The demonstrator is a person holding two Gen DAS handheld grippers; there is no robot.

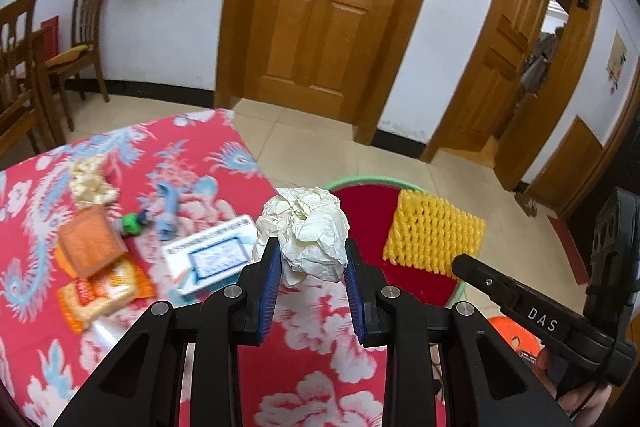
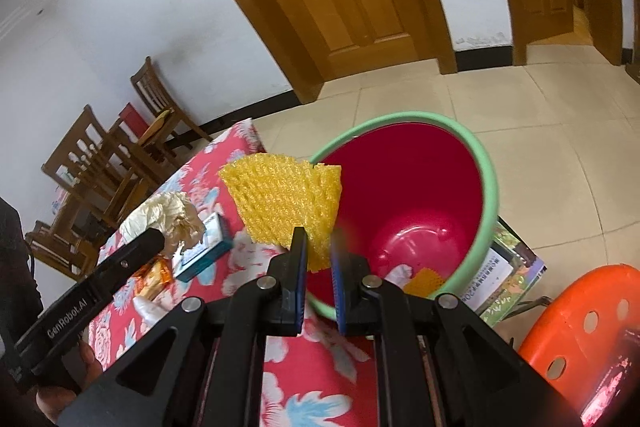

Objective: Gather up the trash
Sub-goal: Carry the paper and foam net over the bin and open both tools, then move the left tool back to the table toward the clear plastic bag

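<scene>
My left gripper (image 1: 310, 259) is shut on a crumpled ball of white paper (image 1: 306, 227), held above the table's right edge; the same paper ball (image 2: 164, 213) shows at the left of the right wrist view. My right gripper (image 2: 318, 247) is shut on a yellow foam net (image 2: 286, 197), held at the near rim of a red bucket with a green rim (image 2: 490, 187). From the left wrist view the foam net (image 1: 434, 233) hangs over the bucket (image 1: 368, 205). A white scrap and a yellow piece lie on the bucket's bottom.
On the red floral tablecloth (image 1: 312, 383) lie a white and blue box (image 1: 208, 255), orange snack wrappers (image 1: 96, 287), a blue rag (image 1: 168, 207), a green cap (image 1: 130, 223) and a pale wrapper (image 1: 90, 181). An orange stool (image 2: 580, 319) stands at right, wooden chairs (image 1: 86, 35) at left.
</scene>
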